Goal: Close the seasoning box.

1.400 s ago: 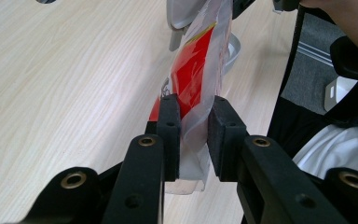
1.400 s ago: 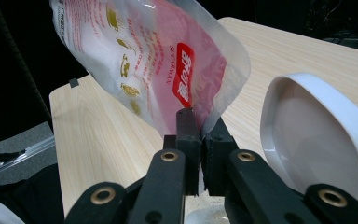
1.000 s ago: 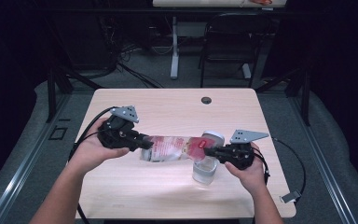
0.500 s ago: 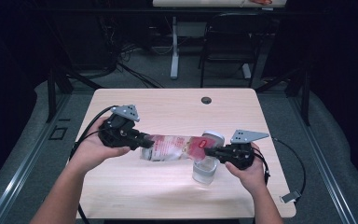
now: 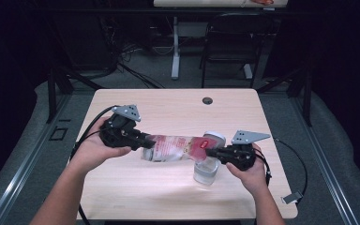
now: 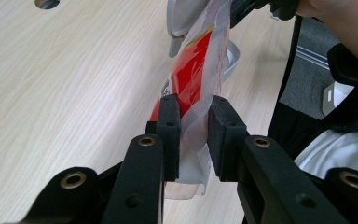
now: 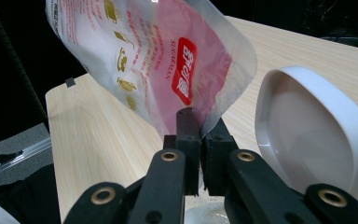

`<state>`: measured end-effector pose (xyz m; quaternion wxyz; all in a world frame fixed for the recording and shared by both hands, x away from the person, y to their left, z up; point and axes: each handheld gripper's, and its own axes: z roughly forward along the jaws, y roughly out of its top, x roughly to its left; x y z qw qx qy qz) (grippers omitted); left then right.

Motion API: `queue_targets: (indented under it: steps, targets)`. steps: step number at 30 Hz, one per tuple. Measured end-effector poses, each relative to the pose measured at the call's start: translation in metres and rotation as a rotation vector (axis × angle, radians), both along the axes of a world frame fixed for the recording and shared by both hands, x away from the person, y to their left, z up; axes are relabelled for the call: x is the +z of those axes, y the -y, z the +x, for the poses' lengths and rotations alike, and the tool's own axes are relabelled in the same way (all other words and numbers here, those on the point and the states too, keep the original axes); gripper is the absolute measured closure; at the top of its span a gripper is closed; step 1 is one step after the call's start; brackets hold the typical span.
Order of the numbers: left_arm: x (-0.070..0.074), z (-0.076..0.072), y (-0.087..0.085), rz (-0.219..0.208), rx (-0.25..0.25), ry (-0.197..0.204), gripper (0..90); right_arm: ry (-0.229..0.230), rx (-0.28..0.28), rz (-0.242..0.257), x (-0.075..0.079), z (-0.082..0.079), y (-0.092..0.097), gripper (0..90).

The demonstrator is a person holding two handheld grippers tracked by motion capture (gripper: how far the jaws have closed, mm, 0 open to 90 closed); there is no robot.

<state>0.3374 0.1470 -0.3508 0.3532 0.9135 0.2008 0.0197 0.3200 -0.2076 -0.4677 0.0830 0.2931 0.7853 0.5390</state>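
Clear plastic pouch with red print held level above the worktop, its far end over a clear jar with a white lid. Left gripper pinching one end, right gripper clamped on the other. Thin, limp, slippery film, probably light; best taken at the flat end seams.

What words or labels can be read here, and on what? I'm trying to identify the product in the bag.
"SUGARMAN": small red print on the clear plastic bag, beside its red label, in the right gripper view.
White characters on the red label: too stylised and tilted to read.
Other small red print on the bag: too blurred to read.
White lid: no text.
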Motion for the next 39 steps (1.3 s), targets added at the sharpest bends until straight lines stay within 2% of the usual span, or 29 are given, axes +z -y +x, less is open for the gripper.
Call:
queue_targets:
  steps: [39]
  targets:
    - [0.0051,0.0012,0.0051,0.004,-0.006,0.005,76.2,-0.007,-0.004,-0.002,-0.0021,0.0010,0.0013,86.4]
